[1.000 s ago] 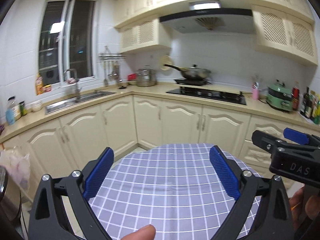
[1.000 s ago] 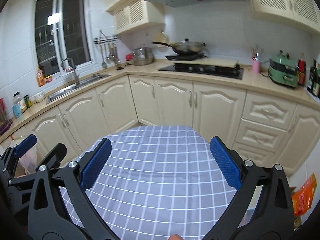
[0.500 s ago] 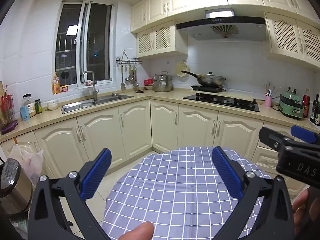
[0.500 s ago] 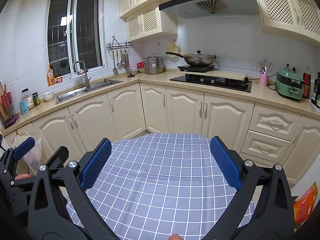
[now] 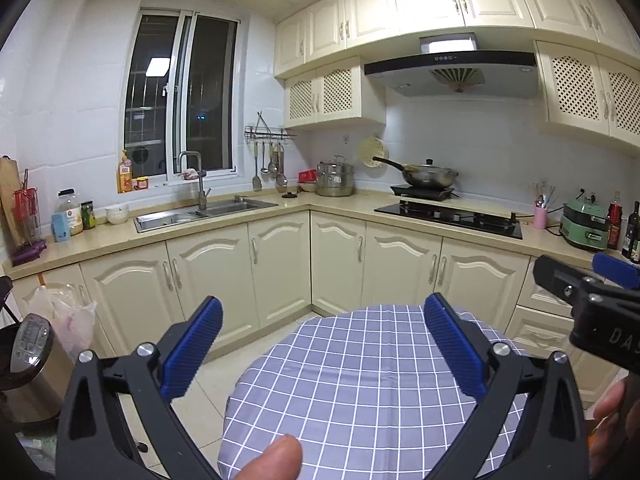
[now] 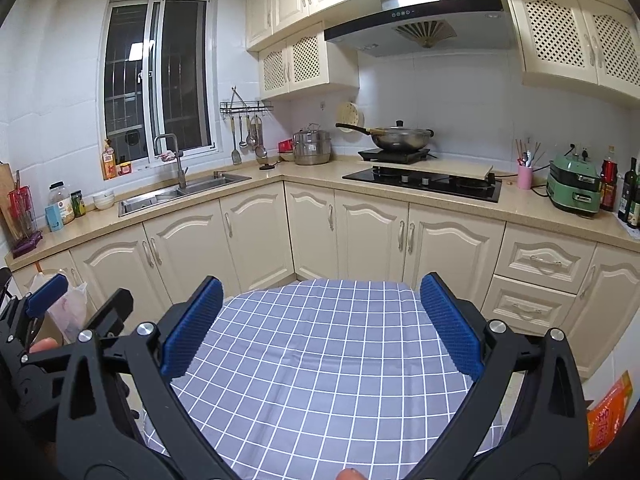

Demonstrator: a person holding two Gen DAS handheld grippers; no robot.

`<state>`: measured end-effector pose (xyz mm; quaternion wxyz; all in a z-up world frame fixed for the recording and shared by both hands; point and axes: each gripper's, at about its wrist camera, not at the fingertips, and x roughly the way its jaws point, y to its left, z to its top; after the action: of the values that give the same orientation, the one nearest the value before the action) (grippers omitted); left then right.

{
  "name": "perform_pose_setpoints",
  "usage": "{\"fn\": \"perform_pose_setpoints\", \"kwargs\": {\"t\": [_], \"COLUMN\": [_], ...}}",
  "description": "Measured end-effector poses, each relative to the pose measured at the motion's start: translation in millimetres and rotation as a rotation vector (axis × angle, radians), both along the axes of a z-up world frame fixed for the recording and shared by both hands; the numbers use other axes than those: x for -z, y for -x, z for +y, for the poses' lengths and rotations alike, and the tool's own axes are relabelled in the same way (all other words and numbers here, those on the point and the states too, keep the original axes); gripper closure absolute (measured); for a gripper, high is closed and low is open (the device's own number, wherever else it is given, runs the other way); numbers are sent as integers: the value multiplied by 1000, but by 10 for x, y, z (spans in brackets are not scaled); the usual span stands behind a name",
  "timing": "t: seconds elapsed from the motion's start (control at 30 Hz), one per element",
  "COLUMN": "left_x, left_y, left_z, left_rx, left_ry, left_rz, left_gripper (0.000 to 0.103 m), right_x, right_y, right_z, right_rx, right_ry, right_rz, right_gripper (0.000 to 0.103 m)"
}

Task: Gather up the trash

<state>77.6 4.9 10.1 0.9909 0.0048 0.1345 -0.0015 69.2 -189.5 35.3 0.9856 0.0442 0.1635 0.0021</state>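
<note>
My left gripper [image 5: 322,340] is open and empty, held above a round table with a blue checked cloth [image 5: 360,380]. My right gripper [image 6: 320,320] is open and empty above the same cloth [image 6: 320,352]. Each gripper shows at the edge of the other's view: the right one in the left wrist view [image 5: 592,304], the left one in the right wrist view [image 6: 48,320]. No loose trash shows on the cloth. A plastic bag [image 5: 76,320] hangs on a cabinet at the left; it also shows in the right wrist view [image 6: 70,312].
Cream cabinets and an L-shaped counter [image 5: 280,208] run behind the table, with a sink [image 5: 200,210], a hob [image 5: 448,216] and a wok [image 5: 428,176]. A metal bin [image 5: 28,364] stands at the left. An orange packet [image 6: 608,412] lies low at the right.
Both grippers have tilted up and drawn back: the table fills less of each view and more of the upper cabinets, hood and floor shows. Both stay open.
</note>
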Motion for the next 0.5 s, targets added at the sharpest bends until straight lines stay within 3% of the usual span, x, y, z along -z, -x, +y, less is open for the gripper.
{"fn": "perform_pose_setpoints", "kwargs": {"t": [0.5], "left_x": [-53], "left_y": [109], "left_z": [5], "left_rx": [24], "left_ry": [34], "left_rz": [-29], "left_gripper": [4], "right_x": [15], "right_y": [48], "right_z": [-72], "right_rx": [13], "right_ry": [-8], "right_rz": [1], "right_gripper": [6]}}
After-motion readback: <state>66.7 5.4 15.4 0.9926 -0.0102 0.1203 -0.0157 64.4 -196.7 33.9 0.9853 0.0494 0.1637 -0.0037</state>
